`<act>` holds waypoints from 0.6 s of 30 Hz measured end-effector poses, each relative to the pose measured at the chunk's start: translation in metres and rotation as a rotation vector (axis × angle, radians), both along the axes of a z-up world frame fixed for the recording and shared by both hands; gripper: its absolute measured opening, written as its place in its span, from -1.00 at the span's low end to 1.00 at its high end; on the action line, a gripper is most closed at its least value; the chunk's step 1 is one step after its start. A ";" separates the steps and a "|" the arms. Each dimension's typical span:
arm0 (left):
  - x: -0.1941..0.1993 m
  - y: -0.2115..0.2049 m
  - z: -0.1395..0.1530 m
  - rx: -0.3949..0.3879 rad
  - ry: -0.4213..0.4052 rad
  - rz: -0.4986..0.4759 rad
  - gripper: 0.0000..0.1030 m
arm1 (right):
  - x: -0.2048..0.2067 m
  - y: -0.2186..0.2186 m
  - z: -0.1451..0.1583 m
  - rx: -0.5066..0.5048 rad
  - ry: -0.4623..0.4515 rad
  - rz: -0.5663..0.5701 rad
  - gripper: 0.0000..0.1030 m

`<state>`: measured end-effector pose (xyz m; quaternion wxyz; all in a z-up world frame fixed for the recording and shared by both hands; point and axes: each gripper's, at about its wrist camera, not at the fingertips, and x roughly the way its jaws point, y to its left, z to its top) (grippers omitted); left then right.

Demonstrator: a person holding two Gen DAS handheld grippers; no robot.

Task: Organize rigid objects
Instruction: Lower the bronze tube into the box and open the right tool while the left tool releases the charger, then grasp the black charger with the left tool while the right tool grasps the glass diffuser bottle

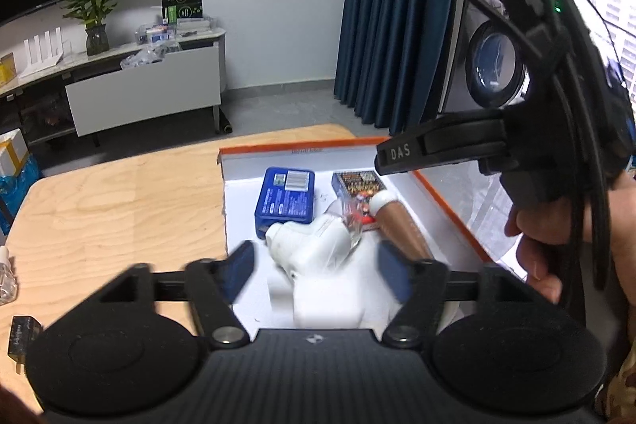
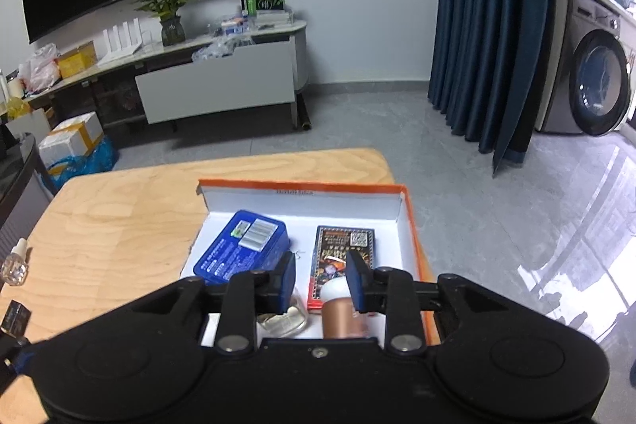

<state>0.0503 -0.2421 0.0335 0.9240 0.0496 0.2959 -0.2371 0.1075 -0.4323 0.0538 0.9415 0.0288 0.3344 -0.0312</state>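
Note:
An orange-rimmed white box [image 1: 445,213] [image 2: 413,225] on the wooden table holds a blue tin [image 1: 286,199] [image 2: 242,249], a dark patterned card box [image 1: 357,185] [image 2: 342,249], a copper tube with a white cap [image 1: 397,221] [image 2: 342,316], a clear glass bottle [image 1: 353,225] [image 2: 284,320] and a white plastic device [image 1: 314,245]. My left gripper [image 1: 316,271] is open, its jaws on either side of the white device and above it. My right gripper [image 2: 320,279] is open and empty above the box; it also shows in the left wrist view [image 1: 397,155].
A small clear dropper bottle [image 2: 16,265] [image 1: 6,277] and a small black box [image 2: 14,316] [image 1: 22,338] lie on the table [image 2: 119,225] at its left side. Beyond the table stand a TV cabinet, blue curtains and a washing machine.

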 end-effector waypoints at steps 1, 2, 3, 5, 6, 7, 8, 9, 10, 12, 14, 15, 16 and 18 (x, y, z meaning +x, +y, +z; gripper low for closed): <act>-0.001 0.000 0.002 -0.002 -0.007 -0.002 0.51 | -0.003 0.000 0.002 0.002 -0.007 0.000 -0.32; -0.003 0.000 0.003 -0.003 -0.010 -0.003 0.52 | -0.006 0.001 0.004 -0.001 -0.014 -0.002 -0.32; -0.004 0.001 0.004 -0.002 -0.013 -0.001 0.52 | -0.009 0.001 0.007 -0.008 -0.024 -0.005 -0.31; -0.008 0.005 0.007 -0.010 -0.021 0.011 0.55 | -0.016 0.002 0.014 -0.015 -0.045 -0.008 -0.18; -0.008 0.008 0.009 -0.014 -0.023 0.018 0.57 | -0.019 0.003 0.017 -0.015 -0.052 -0.005 -0.14; -0.009 0.011 0.010 -0.016 -0.023 0.026 0.57 | -0.023 0.004 0.019 -0.015 -0.057 -0.004 -0.07; -0.009 0.014 0.011 -0.018 -0.023 0.034 0.57 | -0.026 0.006 0.021 -0.014 -0.063 -0.003 -0.02; -0.009 0.017 0.011 -0.018 -0.025 0.044 0.57 | -0.029 0.007 0.023 -0.013 -0.067 -0.001 0.00; -0.010 0.021 0.012 -0.015 -0.026 0.056 0.57 | -0.031 0.010 0.024 -0.013 -0.066 0.002 0.01; -0.012 0.031 0.014 -0.014 -0.029 0.076 0.57 | -0.035 0.015 0.023 -0.004 -0.059 0.010 0.03; -0.016 0.043 0.015 -0.004 -0.038 0.101 0.59 | -0.040 0.023 0.022 0.004 -0.052 0.023 0.11; -0.017 0.050 0.015 0.002 -0.043 0.115 0.60 | -0.042 0.027 0.022 0.004 -0.052 0.030 0.15; -0.019 0.059 0.015 0.008 -0.048 0.132 0.61 | -0.045 0.033 0.022 0.005 -0.051 0.040 0.20; -0.022 0.078 0.013 0.026 -0.051 0.173 0.63 | -0.049 0.044 0.020 0.019 -0.046 0.066 0.20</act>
